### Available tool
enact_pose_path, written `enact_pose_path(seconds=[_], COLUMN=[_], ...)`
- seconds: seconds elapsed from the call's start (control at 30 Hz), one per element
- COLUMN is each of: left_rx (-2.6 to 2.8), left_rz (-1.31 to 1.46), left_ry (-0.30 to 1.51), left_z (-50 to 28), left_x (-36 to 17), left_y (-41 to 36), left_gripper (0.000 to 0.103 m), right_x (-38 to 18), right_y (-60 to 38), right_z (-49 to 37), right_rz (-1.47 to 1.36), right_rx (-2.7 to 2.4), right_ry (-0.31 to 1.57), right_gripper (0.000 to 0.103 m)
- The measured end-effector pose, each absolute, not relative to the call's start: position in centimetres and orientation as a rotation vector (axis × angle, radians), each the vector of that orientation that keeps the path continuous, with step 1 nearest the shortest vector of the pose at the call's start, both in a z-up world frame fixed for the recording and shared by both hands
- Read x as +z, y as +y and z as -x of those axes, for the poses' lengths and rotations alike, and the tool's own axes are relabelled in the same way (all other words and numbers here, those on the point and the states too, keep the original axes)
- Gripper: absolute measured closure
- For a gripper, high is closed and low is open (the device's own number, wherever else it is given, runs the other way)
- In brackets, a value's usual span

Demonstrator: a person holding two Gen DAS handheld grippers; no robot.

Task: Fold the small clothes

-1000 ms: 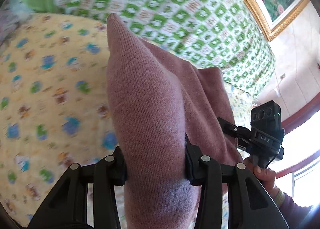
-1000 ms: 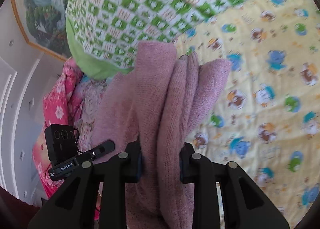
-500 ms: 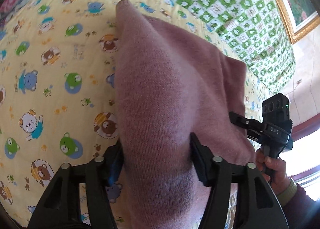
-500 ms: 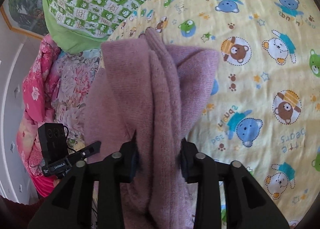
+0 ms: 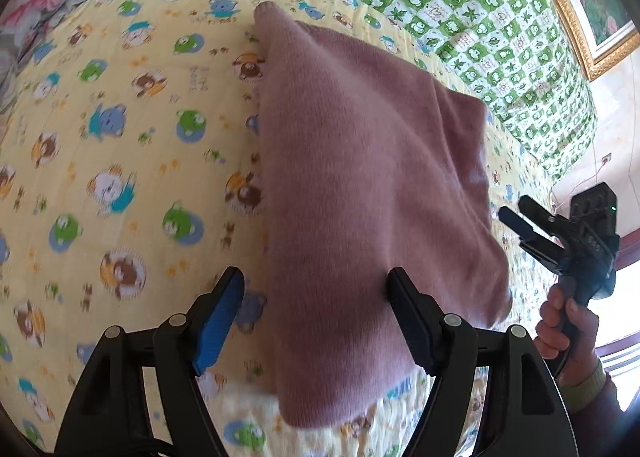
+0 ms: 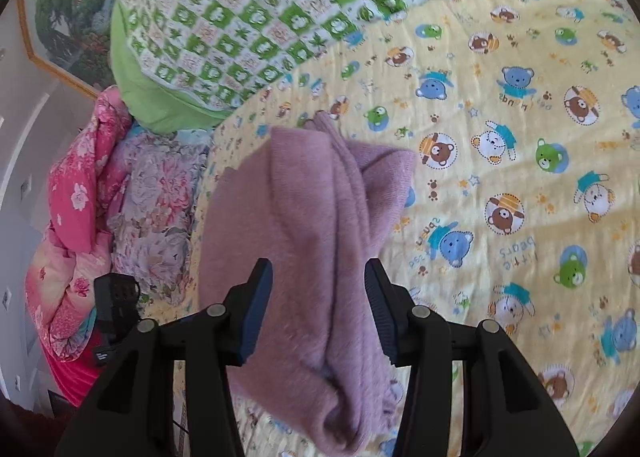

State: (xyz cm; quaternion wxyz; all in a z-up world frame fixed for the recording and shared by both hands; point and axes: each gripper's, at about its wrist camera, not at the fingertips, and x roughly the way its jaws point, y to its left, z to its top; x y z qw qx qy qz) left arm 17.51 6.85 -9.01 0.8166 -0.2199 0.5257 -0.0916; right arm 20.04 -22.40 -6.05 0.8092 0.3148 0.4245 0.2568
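Lying on the yellow cotton bed sheet [image 6: 500, 129] printed with cartoon bears and the words "little bears", the folded mauve knitted garment [image 5: 360, 177] [image 6: 312, 241] shows a soft, fuzzy weave, with rolled layers bunched at one edge. The left gripper [image 5: 314, 313] and the right gripper [image 6: 318, 297] both have their jaws spread wide and released, the knit between them. A green-and-white checked quilt [image 6: 260, 9] lies beyond, with pink floral bedding [image 6: 76, 185] and a gilt-framed painting [image 5: 588, 17].
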Motion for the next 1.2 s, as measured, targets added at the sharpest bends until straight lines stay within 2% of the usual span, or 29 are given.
enact_pose_path(seconds=[0.2,0.37,0.5,0.63,0.67,0.77,0.87,1.07,1.2], left_rx=[-0.23,-0.419,-0.509,-0.533,-0.532,-0.533,-0.564,-0.676,-0.698], left_rz=[0.441,0.283,0.177,0.179,0.183,0.184,0.192,0.162,0.109], left_ry=[1.063,1.031,1.041,1.081,1.098,1.122,1.126,1.09,1.16], left_z=[-15.1,-15.2,-15.9,-17.1,-17.4,-18.0,-18.3,-18.5,-18.7], left_x=[-6.0,-3.3,-3.6,-5.5,-6.1,-7.1,-7.1,-5.9,-8.3], left_y=[5.7,-0.6,-5.3,-6.7,-6.9,-7.3,-8.1,-11.4,-13.8], left_gripper=[0.029,0.029,0.031,0.032,0.034,0.037,0.045,0.046,0.046], right_x=[-4.4,-3.6,-3.3,-4.3,-4.8,-6.0,-6.4,-5.6,-5.9], right_y=[-21.3,-20.9,-20.1,-19.4,-19.3,-19.0,-19.3,-20.1,-20.1], right_z=[-19.7,-22.4,-25.2,-27.4,-27.7,-28.5,-28.8,-29.1,-29.1], right_rz=[-0.621,-0.584,-0.547,-0.516,-0.518,-0.518,-0.536,-0.556,-0.541], right_rx=[0.559,0.565,0.59,0.571,0.57,0.585,0.593,0.647,0.653], right_ry=[0.881,0.876,0.885,0.928,0.937,0.962,0.948,0.925,0.937], right_gripper=[0.054,0.054,0.054,0.054,0.06,0.092,0.094,0.094,0.094])
